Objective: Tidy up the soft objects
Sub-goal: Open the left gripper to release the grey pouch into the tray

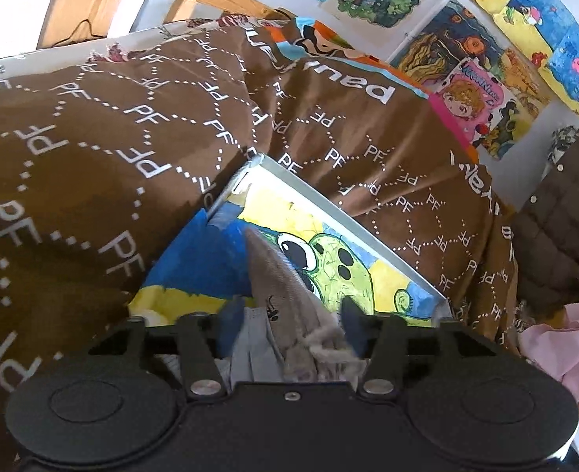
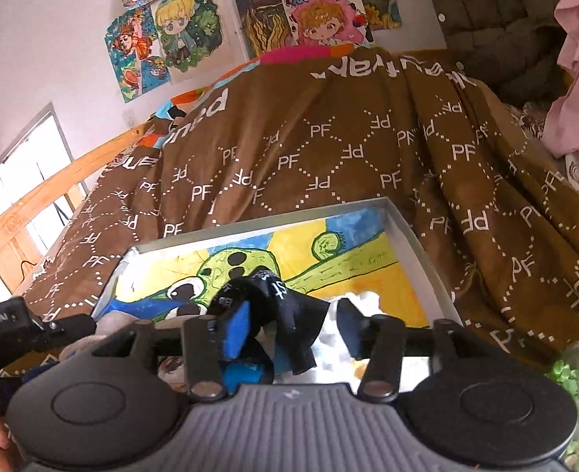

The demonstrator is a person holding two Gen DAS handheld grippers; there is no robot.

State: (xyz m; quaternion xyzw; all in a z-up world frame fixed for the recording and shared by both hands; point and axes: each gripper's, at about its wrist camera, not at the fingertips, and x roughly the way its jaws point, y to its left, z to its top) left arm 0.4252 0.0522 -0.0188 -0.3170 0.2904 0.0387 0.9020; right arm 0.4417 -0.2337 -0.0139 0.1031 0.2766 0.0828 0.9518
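Observation:
A shallow box (image 1: 330,212) with a painted green cartoon figure on its floor lies on the bed. In the left wrist view a grey-beige sock (image 1: 277,287) stands between the blue pads (image 1: 234,316) of my left gripper (image 1: 291,316). The pads are apart and the gripper is open. In the right wrist view the same box (image 2: 281,216) holds a black sock with white lettering (image 2: 289,310). This sock droops between the spread pads of my right gripper (image 2: 293,324), near the left pad (image 2: 236,328) and clear of the right one. White cloth (image 2: 362,301) lies in the box behind it.
A brown blanket with "PF" print (image 1: 92,137) covers the bed around the box. Behind it are a wooden bed frame (image 2: 34,204) and a wall of drawings (image 2: 187,27). A dark quilted jacket (image 1: 564,212) and pink cloth (image 1: 564,346) lie to the right. My left gripper's body (image 2: 10,322) shows at the left edge.

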